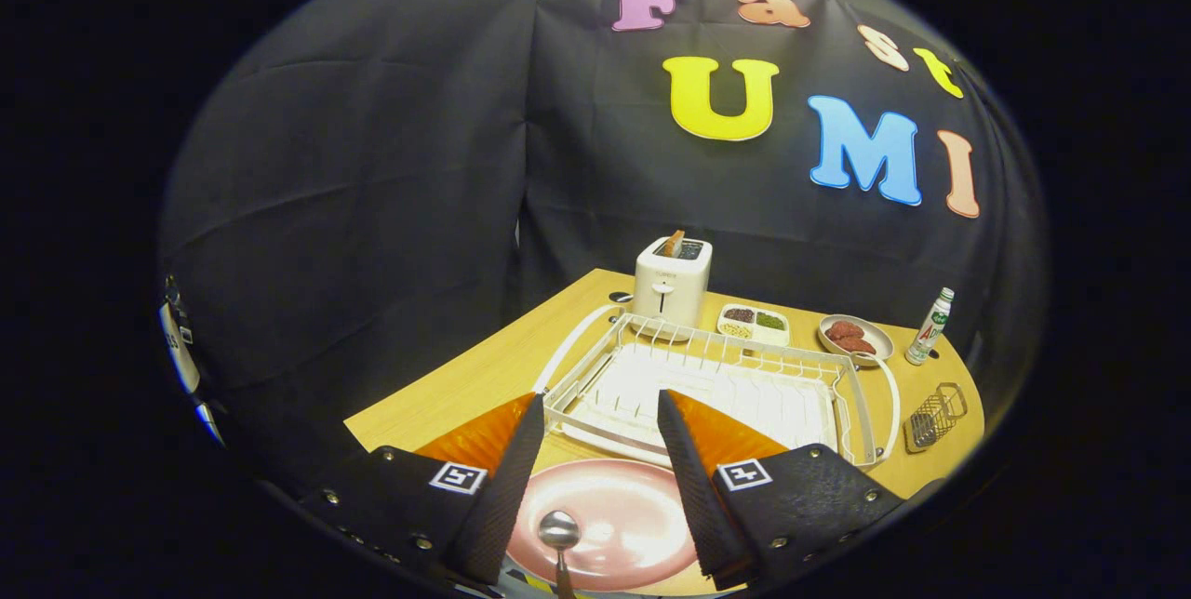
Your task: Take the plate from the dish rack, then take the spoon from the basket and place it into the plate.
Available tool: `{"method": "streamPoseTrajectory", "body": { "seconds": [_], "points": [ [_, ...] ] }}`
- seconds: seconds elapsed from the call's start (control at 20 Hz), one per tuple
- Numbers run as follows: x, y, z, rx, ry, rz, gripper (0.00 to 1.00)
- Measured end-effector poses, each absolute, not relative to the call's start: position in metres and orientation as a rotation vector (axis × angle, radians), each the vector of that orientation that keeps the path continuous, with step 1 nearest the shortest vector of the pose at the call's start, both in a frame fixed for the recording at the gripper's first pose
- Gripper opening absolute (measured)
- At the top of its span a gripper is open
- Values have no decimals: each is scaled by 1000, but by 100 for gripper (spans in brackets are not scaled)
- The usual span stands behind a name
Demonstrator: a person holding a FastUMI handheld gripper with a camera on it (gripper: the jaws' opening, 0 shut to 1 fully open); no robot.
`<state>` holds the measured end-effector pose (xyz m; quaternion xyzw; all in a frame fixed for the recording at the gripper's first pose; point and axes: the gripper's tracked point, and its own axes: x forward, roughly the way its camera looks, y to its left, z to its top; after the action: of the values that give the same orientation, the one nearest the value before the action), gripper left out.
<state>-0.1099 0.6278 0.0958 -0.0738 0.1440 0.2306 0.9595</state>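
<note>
A pink plate (614,520) lies flat on the wooden table (447,394), below and between my two fingers. A metal spoon (559,534) rests in the plate, its bowl near the plate's left side and its handle pointing back toward me. My gripper (600,408) hovers above the plate, open, with nothing between its orange-and-black fingers. Just beyond the fingers stands the white wire dish rack (716,385), with nothing in it. A small wire basket (935,415) sits to the right of the rack, and I see nothing in it.
A white toaster (672,281) with a slice of bread stands behind the rack. Right of it are a divided tray of grains (754,323), a bowl of red food (854,337) and a small bottle (930,326). The black cloth wall closes in behind and at left.
</note>
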Motion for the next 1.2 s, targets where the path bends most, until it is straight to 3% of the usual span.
{"method": "streamPoseTrajectory", "body": {
  "seconds": [0.55, 1.2],
  "points": [
    [-84, 586, 143, -92, 248, 395, 75],
    [-52, 449, 337, -28, -19, 122, 75]
  ]
}}
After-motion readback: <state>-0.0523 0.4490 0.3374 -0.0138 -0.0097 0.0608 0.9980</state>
